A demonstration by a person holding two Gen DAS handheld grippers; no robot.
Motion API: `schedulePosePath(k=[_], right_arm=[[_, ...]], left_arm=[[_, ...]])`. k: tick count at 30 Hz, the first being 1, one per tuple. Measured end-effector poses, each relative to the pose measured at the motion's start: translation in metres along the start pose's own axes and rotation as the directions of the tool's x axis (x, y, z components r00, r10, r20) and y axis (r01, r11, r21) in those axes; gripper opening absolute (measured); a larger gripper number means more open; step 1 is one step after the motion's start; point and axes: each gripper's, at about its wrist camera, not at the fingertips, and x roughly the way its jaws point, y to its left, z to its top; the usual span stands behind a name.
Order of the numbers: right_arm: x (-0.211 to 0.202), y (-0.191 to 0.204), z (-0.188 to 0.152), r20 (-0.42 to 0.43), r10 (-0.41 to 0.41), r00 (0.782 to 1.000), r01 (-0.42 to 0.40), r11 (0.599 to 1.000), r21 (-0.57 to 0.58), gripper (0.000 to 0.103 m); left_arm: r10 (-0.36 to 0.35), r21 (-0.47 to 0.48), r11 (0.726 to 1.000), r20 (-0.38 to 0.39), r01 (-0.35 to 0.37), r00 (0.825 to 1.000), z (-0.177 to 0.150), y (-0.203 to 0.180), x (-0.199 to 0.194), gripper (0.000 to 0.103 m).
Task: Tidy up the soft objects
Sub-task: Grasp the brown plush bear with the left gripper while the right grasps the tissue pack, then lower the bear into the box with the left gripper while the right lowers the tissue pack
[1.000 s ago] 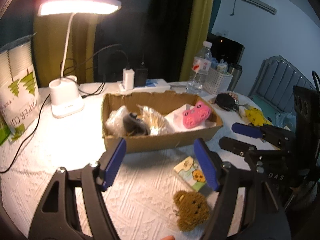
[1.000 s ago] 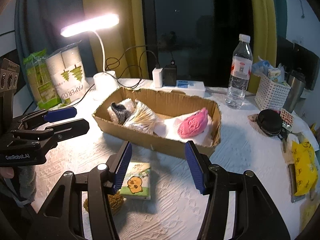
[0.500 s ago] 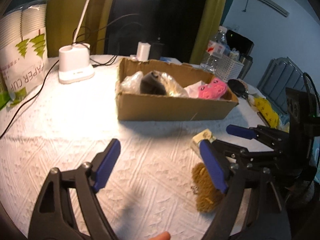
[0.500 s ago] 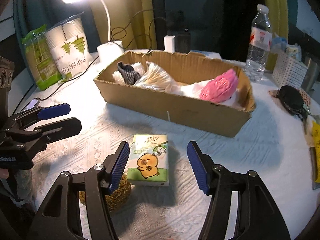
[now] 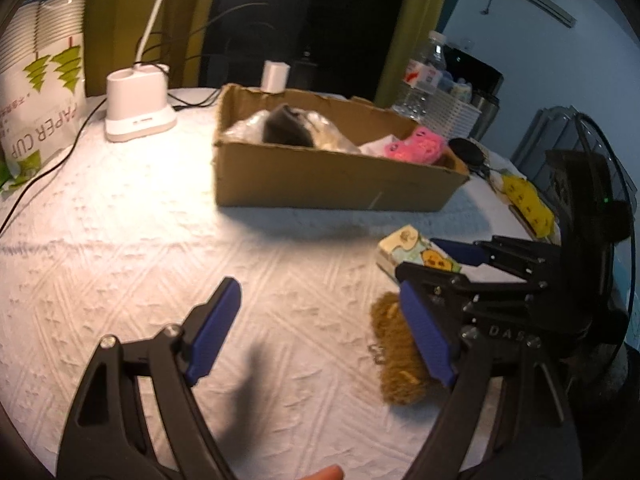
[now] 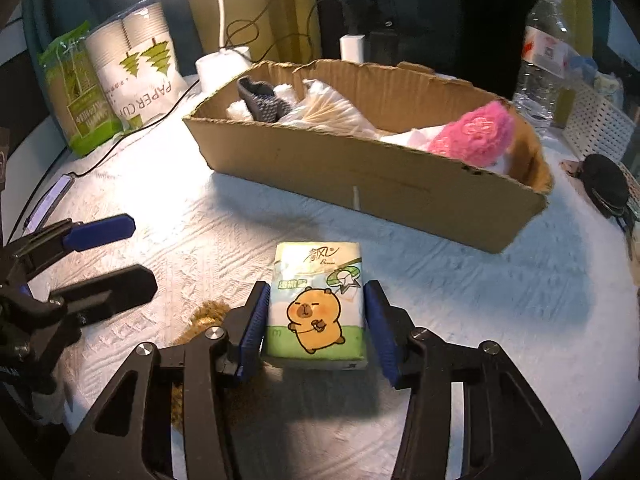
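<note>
A tissue pack (image 6: 318, 304) with a cartoon capybara lies on the white tablecloth between the fingers of my right gripper (image 6: 316, 324), whose jaws are closing around it with the pads at its sides. It also shows in the left wrist view (image 5: 416, 252). A brown plush bear (image 5: 396, 356) lies beside it, partly hidden by the right gripper. My left gripper (image 5: 320, 332) is open and empty above the cloth, left of the bear. A cardboard box (image 6: 360, 176) behind holds a pink plush (image 6: 476, 132), a grey item (image 6: 260, 96) and plastic bags.
A white lamp base (image 5: 136, 112) and a paper-cup pack (image 6: 136, 68) stand at the back left with cables. A water bottle (image 6: 548, 48), a white basket (image 6: 596, 124), a black pouch (image 6: 604, 184) and a yellow item (image 5: 524, 200) are to the right.
Both grippers have dropped lower and moved forward. My right gripper has come down around the tissue pack and narrowed onto it. My left gripper has stayed open.
</note>
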Motion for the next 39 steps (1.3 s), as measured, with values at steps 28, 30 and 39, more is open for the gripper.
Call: schedulePosePath(k=[28,30,39], right_arm=[[-0.042,-0.056,-0.023,0.074,-0.052,0.996,0.044,0.993,0.111,0.051],[-0.044,-0.053,-0.017,0.082,-0.05,0.995,0.041,0.994,0.105,0.051],[-0.057,-0.046,0.015,0.148,-0.038,0.988,0.028,0.997,0.068,0.051]], left_arm=[[-0.035,0.181,0.982,-0.138,0.06,0.99,-0.017,-0.069,0.036,0.042],[-0.043,0.164,0.984,-0.126,0.063,0.991,-0.013,-0.064,0.031,0.041],[-0.042,0.107,0.993,-0.03,0.045,0.999,0.026,-0.045,0.009,0.041]])
